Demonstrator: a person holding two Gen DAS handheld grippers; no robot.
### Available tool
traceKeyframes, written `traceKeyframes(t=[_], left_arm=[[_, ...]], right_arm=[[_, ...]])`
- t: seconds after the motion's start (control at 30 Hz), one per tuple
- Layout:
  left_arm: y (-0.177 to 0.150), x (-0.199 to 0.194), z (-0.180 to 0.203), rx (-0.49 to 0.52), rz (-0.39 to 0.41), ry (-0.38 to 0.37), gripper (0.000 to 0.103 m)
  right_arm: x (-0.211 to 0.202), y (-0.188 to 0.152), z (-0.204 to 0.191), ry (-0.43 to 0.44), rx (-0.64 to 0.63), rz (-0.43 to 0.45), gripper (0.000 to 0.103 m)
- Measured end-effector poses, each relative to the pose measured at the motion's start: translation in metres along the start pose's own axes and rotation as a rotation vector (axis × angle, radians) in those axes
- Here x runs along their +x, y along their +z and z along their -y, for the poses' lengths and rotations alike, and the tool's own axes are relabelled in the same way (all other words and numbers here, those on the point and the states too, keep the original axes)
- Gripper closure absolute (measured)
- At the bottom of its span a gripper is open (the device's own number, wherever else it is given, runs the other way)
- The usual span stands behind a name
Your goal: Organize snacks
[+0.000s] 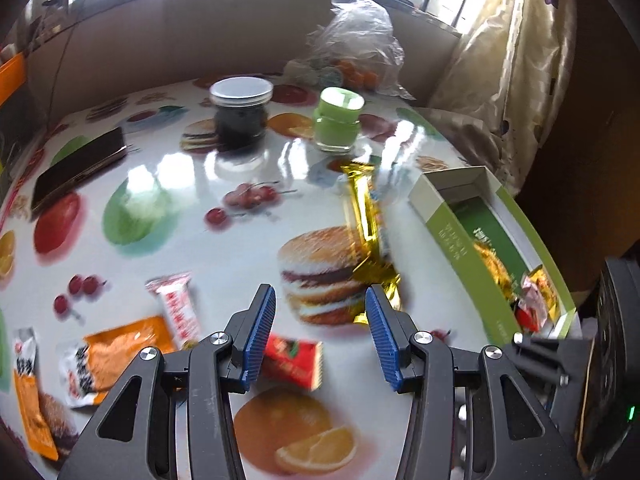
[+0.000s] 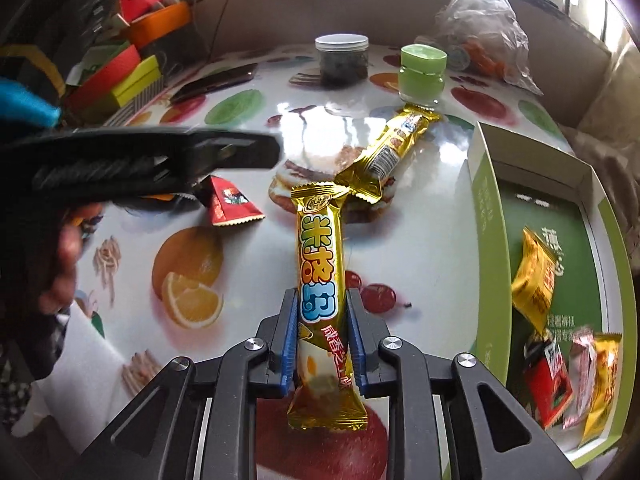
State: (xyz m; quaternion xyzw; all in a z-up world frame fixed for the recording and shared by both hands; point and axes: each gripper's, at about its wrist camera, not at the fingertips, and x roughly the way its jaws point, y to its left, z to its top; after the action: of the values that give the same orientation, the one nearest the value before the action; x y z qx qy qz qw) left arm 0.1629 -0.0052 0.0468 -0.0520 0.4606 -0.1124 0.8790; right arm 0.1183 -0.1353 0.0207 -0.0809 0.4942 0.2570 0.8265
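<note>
Holding our right gripper (image 2: 322,338) level above the table (image 2: 432,248), we have its jaws clenched on a gold snack bar (image 2: 320,276), which runs straight ahead between the blue ribbed pads (image 2: 289,344) and sticks out past them at both ends. Its wrapper is shiny crinkled foil with serrated end seams and bold blue and yellow lettering.

A second gold bar (image 2: 390,152) lies on the table beyond the held bar's far tip, angled up to the right, its near end just beside that tip.

Well to the right of these jaws sits an open green and white cardboard box (image 2: 490,216), rectangular with low walls, holding several small packets in yellow, red and pink wrappers.

Our left gripper (image 1: 320,334) hangs low over the table with its jaws released and spread wide, gripping nothing. A red packet (image 1: 294,364) lies beneath them, near the left pad. Left of the jaws lie a pink and white wrapped sweet (image 1: 178,310) and an orange pouch (image 1: 116,354).

Far ahead stand a dark glass jar (image 1: 241,114) with a flat silver lid and a round green jar (image 1: 338,124). The table top is glossy, printed with burgers and fruit.
</note>
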Motion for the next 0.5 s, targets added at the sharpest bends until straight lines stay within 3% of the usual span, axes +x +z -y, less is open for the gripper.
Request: traceKeyframes(t=[0.33, 0.5], left_arm=[[0.027, 0.028, 0.029, 0.065, -0.025, -0.048, 0.055], [0.035, 0.047, 0.033, 0.068, -0.051, -0.021, 0.055]], right_arm=[[-0.011, -0.015, 0.023, -0.032, 0.101, -0.001, 0.081], [-0.019, -0.017, 0.028, -0.043, 0.116, 0.019, 0.081]])
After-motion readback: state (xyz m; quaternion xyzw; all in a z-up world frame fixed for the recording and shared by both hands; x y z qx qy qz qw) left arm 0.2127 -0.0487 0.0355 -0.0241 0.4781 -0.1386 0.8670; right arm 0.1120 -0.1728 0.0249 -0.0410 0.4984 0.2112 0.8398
